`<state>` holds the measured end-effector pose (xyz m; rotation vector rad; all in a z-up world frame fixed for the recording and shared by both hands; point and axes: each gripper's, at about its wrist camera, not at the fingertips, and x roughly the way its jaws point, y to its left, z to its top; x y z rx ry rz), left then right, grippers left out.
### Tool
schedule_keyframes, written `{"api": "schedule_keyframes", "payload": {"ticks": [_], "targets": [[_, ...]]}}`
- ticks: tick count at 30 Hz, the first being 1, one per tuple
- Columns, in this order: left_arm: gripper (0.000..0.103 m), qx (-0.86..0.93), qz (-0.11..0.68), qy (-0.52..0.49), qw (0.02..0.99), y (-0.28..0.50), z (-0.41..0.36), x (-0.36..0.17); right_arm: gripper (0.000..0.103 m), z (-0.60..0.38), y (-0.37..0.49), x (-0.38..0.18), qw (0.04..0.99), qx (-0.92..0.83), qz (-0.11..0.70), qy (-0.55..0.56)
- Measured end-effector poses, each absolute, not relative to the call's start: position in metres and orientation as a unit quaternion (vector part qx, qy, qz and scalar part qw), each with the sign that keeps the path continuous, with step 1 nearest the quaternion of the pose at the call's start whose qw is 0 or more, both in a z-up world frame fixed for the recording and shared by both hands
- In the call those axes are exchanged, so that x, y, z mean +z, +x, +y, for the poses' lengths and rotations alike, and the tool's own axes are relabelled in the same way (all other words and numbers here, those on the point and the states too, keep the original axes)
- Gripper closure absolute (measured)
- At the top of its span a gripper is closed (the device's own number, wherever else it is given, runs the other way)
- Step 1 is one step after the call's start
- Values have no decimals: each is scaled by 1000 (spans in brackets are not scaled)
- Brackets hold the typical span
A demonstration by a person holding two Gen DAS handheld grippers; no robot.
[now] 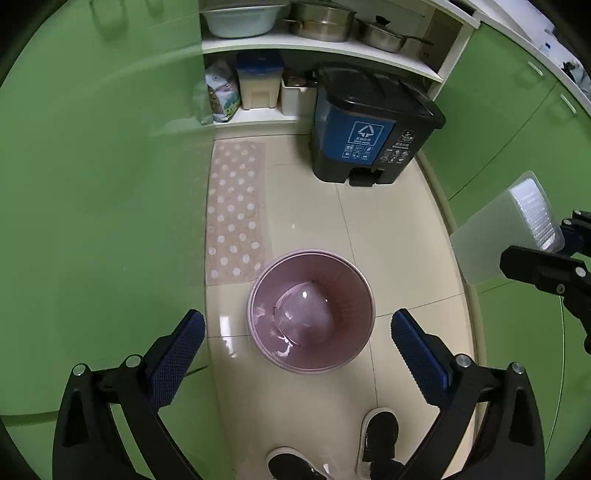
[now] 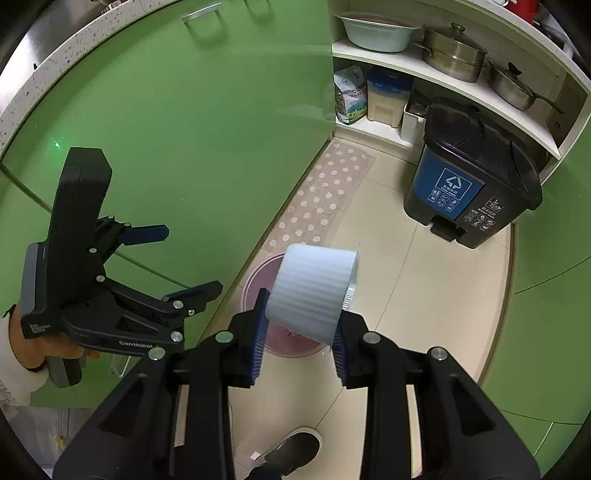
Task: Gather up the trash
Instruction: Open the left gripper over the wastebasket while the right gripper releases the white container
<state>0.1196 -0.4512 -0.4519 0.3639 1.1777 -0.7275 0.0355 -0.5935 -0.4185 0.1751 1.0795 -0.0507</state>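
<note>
A pink waste basket (image 1: 312,312) stands on the beige tile floor with a clear plastic lid or bowl and scraps inside. My left gripper (image 1: 297,341) is open and empty, held above the basket. My right gripper (image 2: 300,332) is shut on a translucent white plastic container (image 2: 314,291), holding it above the pink basket (image 2: 255,284). In the left wrist view the container (image 1: 502,229) and the right gripper (image 1: 546,267) show at the right edge. The left gripper (image 2: 192,258) shows at the left of the right wrist view.
A black and blue pedal bin (image 1: 369,129) with its lid shut stands by the white shelves holding pots (image 1: 321,20) and a basin. A dotted floor mat (image 1: 234,210) lies along the green cabinets (image 1: 103,184). The person's shoes (image 1: 376,439) are near the bottom.
</note>
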Motion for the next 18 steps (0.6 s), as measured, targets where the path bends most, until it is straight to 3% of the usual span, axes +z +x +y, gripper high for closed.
{"api": "schedule_keyframes", "payload": {"ticks": [18], "targets": [[6, -304, 533, 150, 775, 137, -413, -442, 71, -577, 64, -447, 848, 7, 524, 82]]}}
